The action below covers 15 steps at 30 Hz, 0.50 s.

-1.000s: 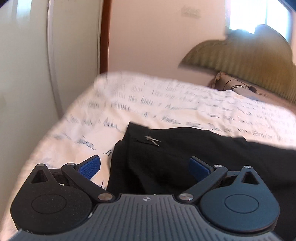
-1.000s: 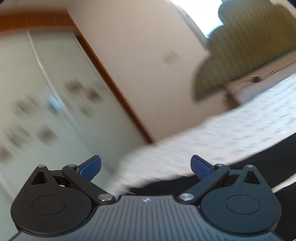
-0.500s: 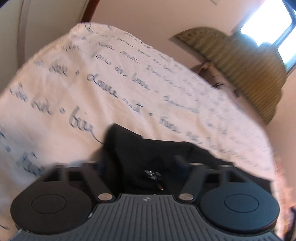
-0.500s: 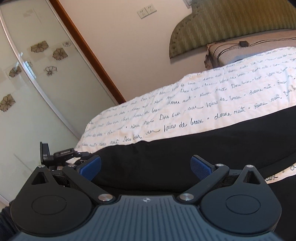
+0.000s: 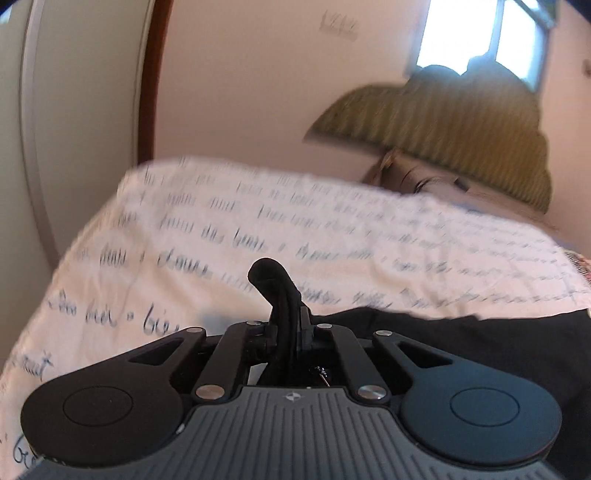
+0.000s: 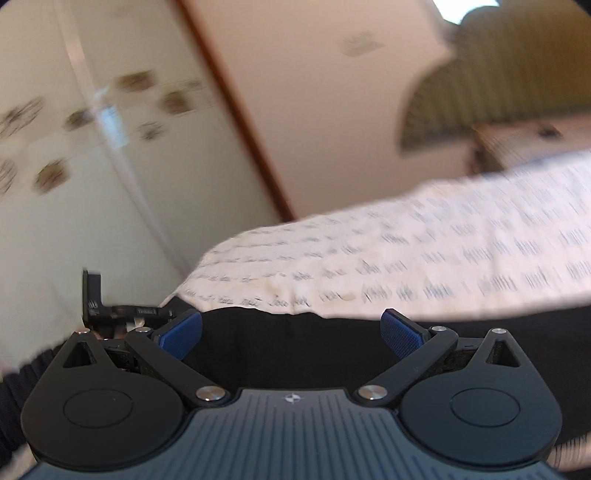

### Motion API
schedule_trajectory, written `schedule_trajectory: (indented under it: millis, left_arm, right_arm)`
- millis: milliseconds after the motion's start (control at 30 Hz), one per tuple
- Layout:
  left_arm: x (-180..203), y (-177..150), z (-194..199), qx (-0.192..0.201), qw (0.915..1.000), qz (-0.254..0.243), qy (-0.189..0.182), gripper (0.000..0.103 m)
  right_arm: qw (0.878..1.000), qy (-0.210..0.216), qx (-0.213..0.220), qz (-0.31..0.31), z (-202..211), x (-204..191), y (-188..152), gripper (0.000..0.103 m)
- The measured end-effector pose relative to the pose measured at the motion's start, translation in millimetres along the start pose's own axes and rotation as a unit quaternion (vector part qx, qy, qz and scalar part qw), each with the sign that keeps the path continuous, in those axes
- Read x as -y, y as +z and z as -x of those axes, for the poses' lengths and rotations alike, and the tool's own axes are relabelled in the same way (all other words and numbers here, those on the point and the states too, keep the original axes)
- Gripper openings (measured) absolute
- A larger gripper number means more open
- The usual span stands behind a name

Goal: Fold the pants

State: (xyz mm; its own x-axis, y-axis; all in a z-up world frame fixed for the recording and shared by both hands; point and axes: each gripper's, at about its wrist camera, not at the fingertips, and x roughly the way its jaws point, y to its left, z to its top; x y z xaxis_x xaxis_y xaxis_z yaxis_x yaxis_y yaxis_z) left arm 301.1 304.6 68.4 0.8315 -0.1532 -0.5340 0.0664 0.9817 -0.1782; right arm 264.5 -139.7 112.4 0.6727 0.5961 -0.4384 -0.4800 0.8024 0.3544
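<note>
The black pants [image 5: 461,343] lay on the bed, spread across the lower right of the left wrist view, and in the right wrist view they [image 6: 295,347] filled the dark band across the lower middle of the frame, just above the tool's body. A bunched fold of the black cloth rose as a curved stub at the centre of the left wrist view, pinched in the left gripper [image 5: 286,332], whose jaws were drawn together on the fabric with no gap between them; a small metal zipper pull [image 5: 322,371] showed just below the pinch. The right gripper [image 6: 291,334] stood with its jaws wide apart, the blue pads [image 6: 400,334] well separated and nothing between them, the pants lying beyond and beneath them. Whether the pads touched the cloth could not be told. At the left edge of the right wrist view, part of the other tool's black frame [image 6: 92,295] showed beside the edge of the bed. Under the pants was a white bedsheet [image 5: 221,236] printed with dark cursive writing, blurred in both views. Beyond it, in the upper right of the left wrist view, stood a green striped headboard [image 5: 443,125] below a bright window [image 5: 480,33]. A pale wardrobe door [image 6: 74,147] with flower motifs filled the upper left of the right wrist view, bordered by a brown wooden trim [image 6: 240,110].
</note>
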Motion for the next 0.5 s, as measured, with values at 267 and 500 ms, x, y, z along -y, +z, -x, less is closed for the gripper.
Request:
schedule_trajectory:
  millis: [267, 500]
  left_arm:
    - [24, -7, 92, 0.143, 0.9809, -0.024, -0.130, 0.006]
    - [39, -11, 117, 0.175, 0.9686, -0.068, -0.162, 0.005]
  right_arm:
    - [0.965, -0.007, -0.172, 0.199, -102, 14, 21, 0.103]
    - [0.952, 0.057, -0.227, 0.199, -154, 33, 27, 0.103]
